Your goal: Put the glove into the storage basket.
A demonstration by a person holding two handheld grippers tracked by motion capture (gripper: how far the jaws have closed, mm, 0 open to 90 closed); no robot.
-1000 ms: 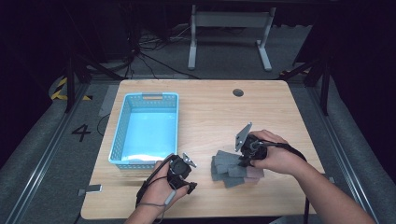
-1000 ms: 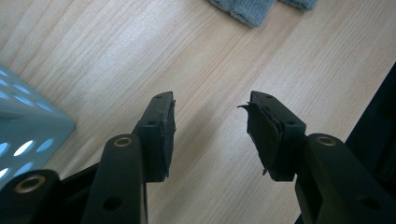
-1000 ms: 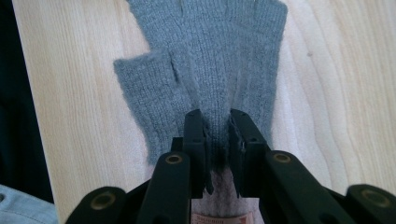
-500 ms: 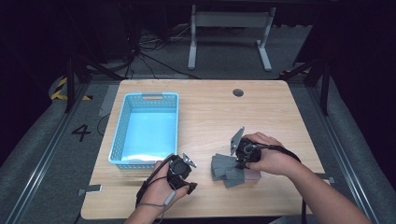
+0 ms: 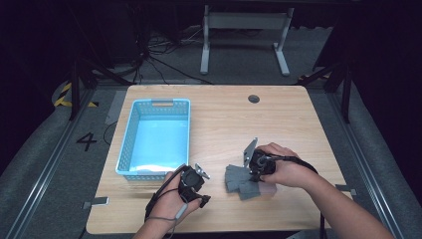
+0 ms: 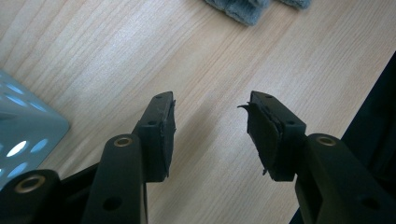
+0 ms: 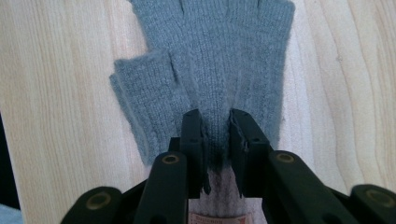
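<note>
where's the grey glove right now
In the high view the grey glove lies flat on the table's near right part, right of the blue basket, pinched by the right claw.

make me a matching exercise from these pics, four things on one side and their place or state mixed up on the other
Things:
1. blue basket
2. grey glove
3. left hand-held gripper
4. right hand-held gripper

Place or state:
A. jaws pinching knit fabric
B. jaws apart over bare wood
C. flat on the table, fingers spread
D. nothing inside, at the table's left side

Pairs: 1-D, 2-C, 3-B, 4-A
</note>
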